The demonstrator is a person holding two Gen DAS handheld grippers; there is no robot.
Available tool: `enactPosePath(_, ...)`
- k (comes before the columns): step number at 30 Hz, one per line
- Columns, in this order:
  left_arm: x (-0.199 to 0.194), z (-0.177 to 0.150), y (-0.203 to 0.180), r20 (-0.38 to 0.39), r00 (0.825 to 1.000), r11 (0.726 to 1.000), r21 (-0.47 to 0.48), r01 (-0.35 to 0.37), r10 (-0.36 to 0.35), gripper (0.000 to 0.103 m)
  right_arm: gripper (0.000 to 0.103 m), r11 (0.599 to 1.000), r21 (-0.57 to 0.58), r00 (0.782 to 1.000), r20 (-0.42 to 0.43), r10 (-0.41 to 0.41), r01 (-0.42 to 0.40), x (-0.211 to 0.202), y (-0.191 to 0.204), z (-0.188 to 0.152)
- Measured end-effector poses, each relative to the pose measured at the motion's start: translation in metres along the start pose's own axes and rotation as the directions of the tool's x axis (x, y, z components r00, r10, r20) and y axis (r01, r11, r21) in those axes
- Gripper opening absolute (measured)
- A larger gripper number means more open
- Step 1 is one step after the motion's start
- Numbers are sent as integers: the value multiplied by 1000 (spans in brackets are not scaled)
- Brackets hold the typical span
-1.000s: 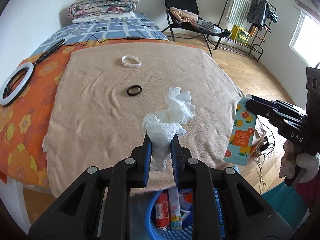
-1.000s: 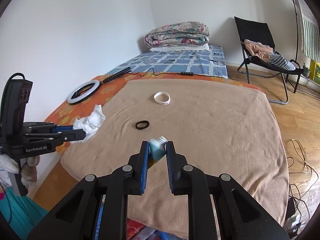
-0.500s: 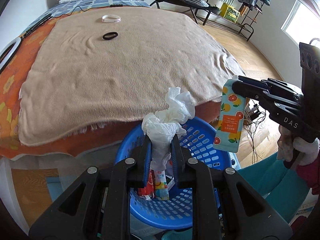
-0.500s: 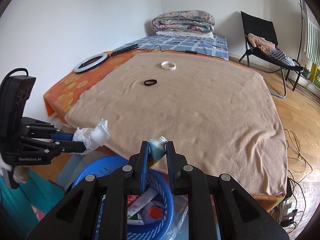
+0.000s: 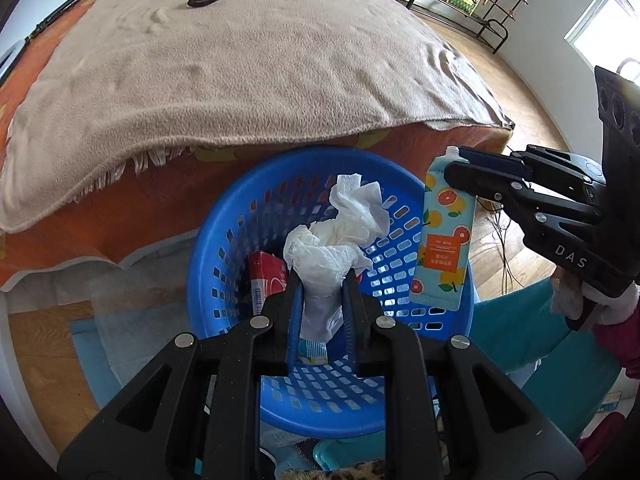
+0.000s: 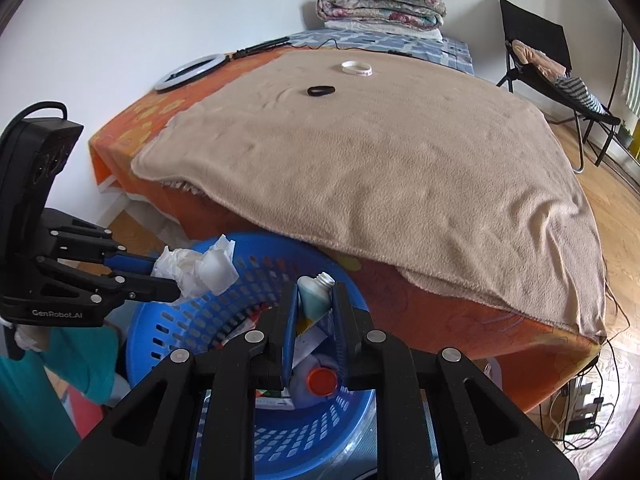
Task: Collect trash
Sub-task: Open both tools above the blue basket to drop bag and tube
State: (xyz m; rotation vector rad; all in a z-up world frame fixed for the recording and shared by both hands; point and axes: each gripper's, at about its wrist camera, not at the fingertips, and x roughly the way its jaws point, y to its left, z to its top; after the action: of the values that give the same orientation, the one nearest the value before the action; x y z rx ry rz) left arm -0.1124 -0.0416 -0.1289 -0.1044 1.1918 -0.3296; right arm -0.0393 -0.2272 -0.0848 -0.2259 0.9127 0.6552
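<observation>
Both grippers lowered from bed to blue basket (image 5: pixel 224 216). Left gripper (image 5: pixel 322 280) clamps tissue (image 5: pixel 340 236); right gripper (image 6: pixel 316 300) clamps tube (image 5: pixel 442 236). Risk: tube, near rim, drops outside.

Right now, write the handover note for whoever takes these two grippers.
Left gripper: shut on the crumpled tissue, held over the blue basket.
Right gripper: shut on the citrus-print tube, cap off, hanging above the basket's right rim.
Basket: on the floor at the foot of the bed, already holding a red packet, an orange-capped bottle and other wrappers.
Done: both pieces lifted off the tan blanket and brought over the basket.
Left: open both grippers to drop them in. A black hair tie and a white wristband lie on the blanket; whether they count as trash is unclear.
</observation>
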Motion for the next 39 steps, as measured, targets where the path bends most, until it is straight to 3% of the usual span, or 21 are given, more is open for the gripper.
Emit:
enactPosePath(9,11,-5,2,-48,999,1000,-9,-12,11,18,16,1000,17,999,-39,8,-8,8,-2,-8)
enactPosePath(16,15,-4,3,-67,998,1000,-17,-22,21,37,16,999,39,998,-66,13,-10,13,-3,-7)
enactPosePath(18,15,-5,2,-61,998,1000,-16,-27,26,51,18,999,46,997,-73,9,-6,14,-4,-7)
enactPosePath(22,15,-6,3,-61,998,999,-19,-27,26,51,41,998,59,997,-73,8,-4,15,-5,-6)
enactPosePath(25,15,-5,4,-63,998,999,-27,-28,26,52,43,998,62,997,-71,-2,6,14,-6,-5)
enactPosePath(27,14,-5,5,-57,998,999,-32,-29,27,65,45,998,65,997,-75,-10,15,15,-7,-5)
enactPosePath(28,14,-5,4,-52,998,999,-33,-28,26,66,47,998,65,997,-75,-13,18,15,-7,-5)
enactPosePath(35,12,-2,3,-41,998,999,-35,-40,39,66,67,998,60,998,-58,-31,35,13,-6,-2)
enactPosePath(39,10,1,3,-31,999,998,-38,-43,41,66,70,996,76,998,-52,-45,48,12,-8,0)
